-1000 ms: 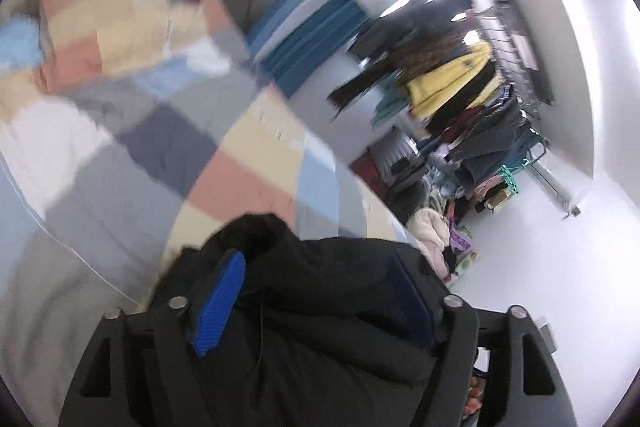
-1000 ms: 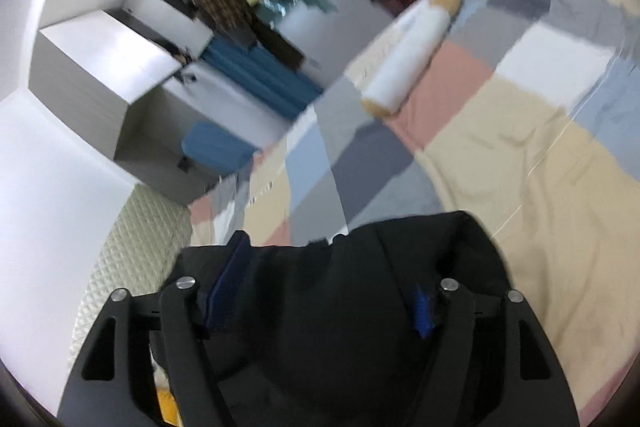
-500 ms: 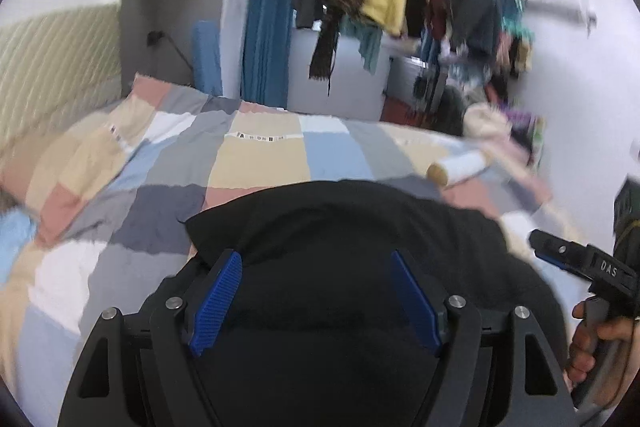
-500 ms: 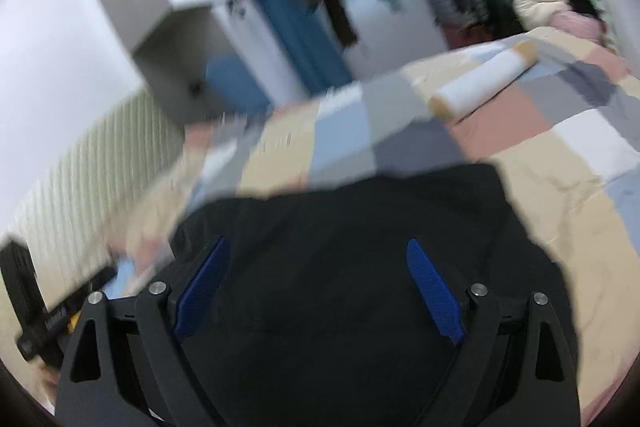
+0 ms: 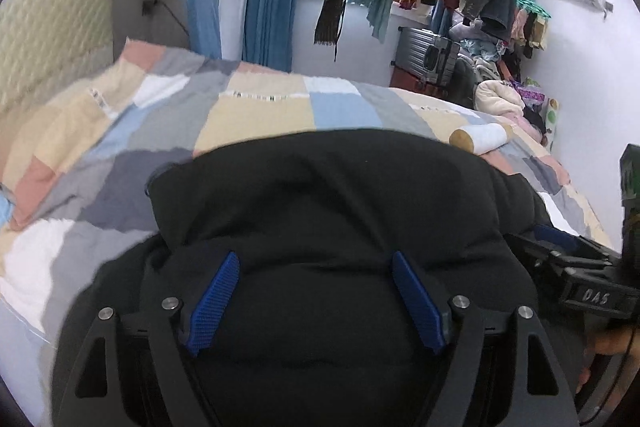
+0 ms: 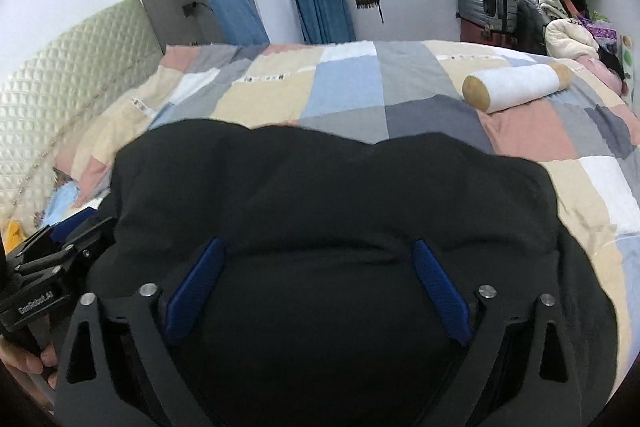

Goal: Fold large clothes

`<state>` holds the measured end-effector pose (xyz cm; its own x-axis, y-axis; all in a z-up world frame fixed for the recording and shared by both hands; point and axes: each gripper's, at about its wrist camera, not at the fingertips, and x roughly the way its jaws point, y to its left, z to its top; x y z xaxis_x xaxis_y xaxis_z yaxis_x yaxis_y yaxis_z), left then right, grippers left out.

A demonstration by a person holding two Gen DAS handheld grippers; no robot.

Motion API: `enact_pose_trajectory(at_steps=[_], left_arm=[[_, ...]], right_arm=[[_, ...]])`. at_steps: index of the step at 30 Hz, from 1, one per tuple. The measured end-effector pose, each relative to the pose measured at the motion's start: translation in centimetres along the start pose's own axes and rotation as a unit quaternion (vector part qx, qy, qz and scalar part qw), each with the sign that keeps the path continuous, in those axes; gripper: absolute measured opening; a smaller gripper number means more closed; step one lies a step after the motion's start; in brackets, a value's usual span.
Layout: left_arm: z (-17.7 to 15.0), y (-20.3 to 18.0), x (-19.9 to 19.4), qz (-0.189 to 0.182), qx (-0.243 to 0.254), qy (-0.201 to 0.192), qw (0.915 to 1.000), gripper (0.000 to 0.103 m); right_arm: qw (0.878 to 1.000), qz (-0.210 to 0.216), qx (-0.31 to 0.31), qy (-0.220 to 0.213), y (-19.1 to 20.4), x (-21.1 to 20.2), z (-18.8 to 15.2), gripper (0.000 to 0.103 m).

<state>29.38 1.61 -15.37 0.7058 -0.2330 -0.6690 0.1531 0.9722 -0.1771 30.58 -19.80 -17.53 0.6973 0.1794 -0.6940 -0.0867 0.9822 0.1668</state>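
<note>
right wrist: bolster [image 6: 516,87] wholly visible

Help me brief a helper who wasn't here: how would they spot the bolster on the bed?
Start at the patchwork quilt covering the bed. On its far right side lies the bolster, beyond the black garment. It is the only cylinder: white body, tan ends.
</note>
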Motion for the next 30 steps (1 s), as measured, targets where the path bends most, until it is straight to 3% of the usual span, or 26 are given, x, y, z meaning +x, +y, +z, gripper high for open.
enact_pose_trajectory(at_steps=[10,13,19,24,26,28,30], left_arm=[[0.2,-0.8,3.8,0.050,0.013,0.004,0.9986,0.085],[0.1,-1.0,3.9,0.050,0.017,0.009,0.9985,0.085],[0.2,-1.5,1.9,0.063,0.037,0.002,0.9974,0.085],[1.9,-1.1,-1.6,0.096,0.049,-0.050,0.9929,0.085],[2.3,-0.3,-1.7,0.110,0.047,-0.047,0.9917,0.085],[2.4,0.9,-0.6,0.153,0.049,-0.012,0.9870,0.085],[2.2,1.9,0.0,0.164,0.051,0.000,0.9850,0.085]], right_arm=[[1.000,0.004,-0.014,0.014,-0.1,4.7,-0.1,0.103],[1.000,0.002,-0.014,0.019,-0.1,4.9,-0.1,0.103],[1.000,0.015,-0.018,0.004,0.1,2.5,-0.6,0.103],[0.999,0.023,-0.033,-0.030,0.3,-1.2,0.3,0.103],[0.999,0.021,-0.025,-0.041,-0.5,-2.3,0.6,0.103],[0.999,-0.005,-0.032,-0.042,-1.7,-2.8,0.7,0.103],[0.996,-0.066,-0.049,-0.040,-3.3,-3.0,0.4,0.103]])
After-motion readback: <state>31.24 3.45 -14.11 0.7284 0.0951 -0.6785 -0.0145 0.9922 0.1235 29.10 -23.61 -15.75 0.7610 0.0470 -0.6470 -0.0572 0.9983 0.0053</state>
